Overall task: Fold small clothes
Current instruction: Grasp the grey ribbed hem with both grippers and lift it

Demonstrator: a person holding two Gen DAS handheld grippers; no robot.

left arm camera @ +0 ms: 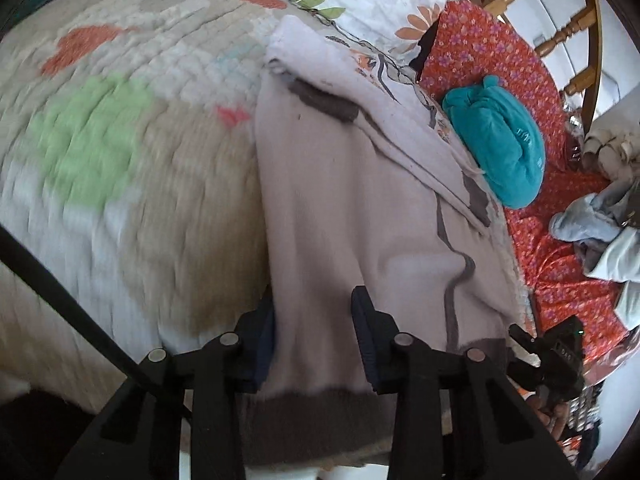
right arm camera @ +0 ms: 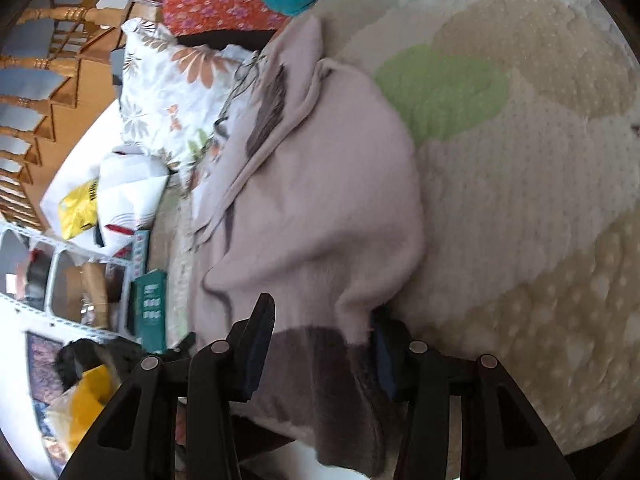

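Note:
A pale lilac knit garment (left arm camera: 344,200) with dark grey-brown trim lies stretched over a quilted bedspread (left arm camera: 120,140). My left gripper (left arm camera: 314,316) has its jaws around the garment's hem, fabric filling the gap between the pads. In the right wrist view the same garment (right arm camera: 312,208) hangs bunched, and my right gripper (right arm camera: 320,320) pinches its dark hem band, one pad half hidden by the cloth. The right gripper also shows at the lower right of the left wrist view.
A folded teal garment (left arm camera: 500,140) lies on an orange floral cloth (left arm camera: 520,60) beside the lilac one. A floral pillow (right arm camera: 168,92), a wooden chair (left arm camera: 560,32), loose grey-blue clothes (left arm camera: 592,224) and boxes (right arm camera: 148,300) by the bed edge surround the work area.

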